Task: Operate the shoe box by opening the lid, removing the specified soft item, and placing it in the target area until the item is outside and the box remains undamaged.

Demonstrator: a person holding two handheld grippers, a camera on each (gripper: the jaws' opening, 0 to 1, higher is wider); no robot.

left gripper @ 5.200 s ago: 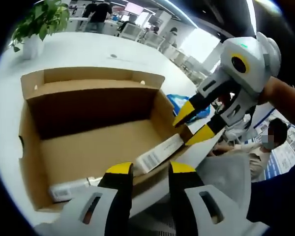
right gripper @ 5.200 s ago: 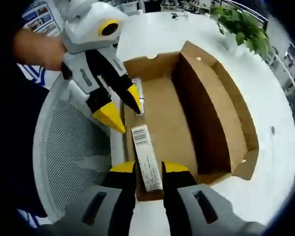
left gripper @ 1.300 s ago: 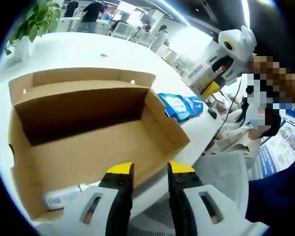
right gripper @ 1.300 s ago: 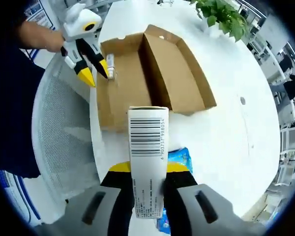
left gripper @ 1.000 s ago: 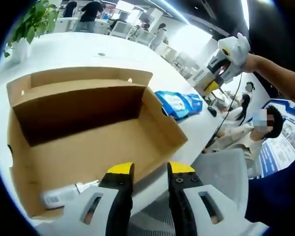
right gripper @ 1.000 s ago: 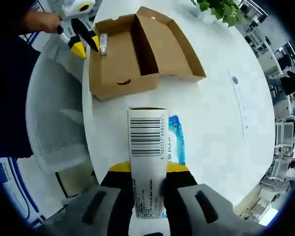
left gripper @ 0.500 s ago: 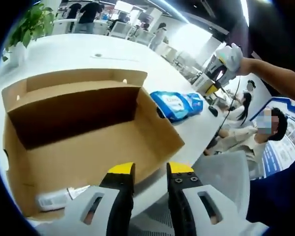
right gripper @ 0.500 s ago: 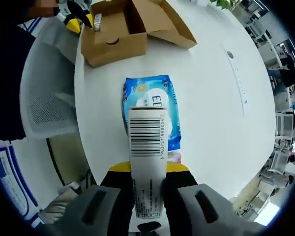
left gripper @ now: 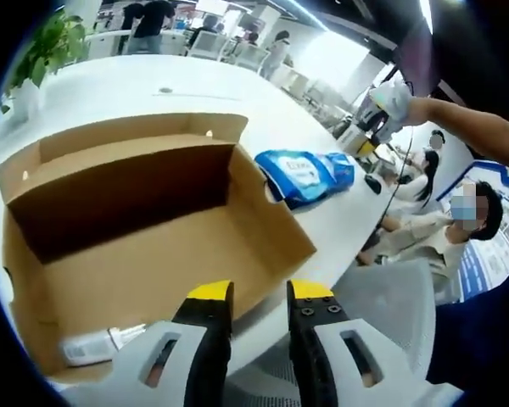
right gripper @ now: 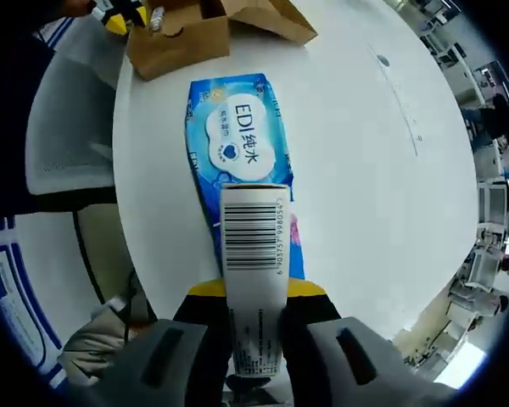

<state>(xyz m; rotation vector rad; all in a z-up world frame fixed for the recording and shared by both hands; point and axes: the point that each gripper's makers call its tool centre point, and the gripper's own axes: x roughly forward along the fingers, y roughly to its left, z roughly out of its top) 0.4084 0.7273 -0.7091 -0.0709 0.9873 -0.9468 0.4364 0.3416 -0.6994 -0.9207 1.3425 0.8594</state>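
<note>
Left gripper view: the left gripper (left gripper: 259,297) hangs at the near edge of the white table (left gripper: 110,85), jaws parted with nothing between them. Just beyond stands the open cardboard box (left gripper: 153,229), its lid folded back. A small white tube (left gripper: 89,346) lies in the box's near left corner. A blue wipes pack (left gripper: 301,174) lies on the table beside the box's right wall. Further right, the right gripper (left gripper: 382,106) is raised above the table edge, held by a person's hand (left gripper: 420,110); what it holds is too small to read here.

Right gripper view: the right gripper (right gripper: 254,292) has its jaws clamped on a white carton (right gripper: 254,271) with a barcode label facing the camera. It hangs directly above the wipes pack (right gripper: 237,161), which lies near the table edge (right gripper: 390,195). The box (right gripper: 187,34) is cut off at the top, and the left gripper (right gripper: 119,15) is barely visible there.

A white mesh chair (right gripper: 68,127) stands beside the table. A potted plant (left gripper: 38,55) sits at the far left edge. Behind is an open office with desks and people, too blurred for detail.
</note>
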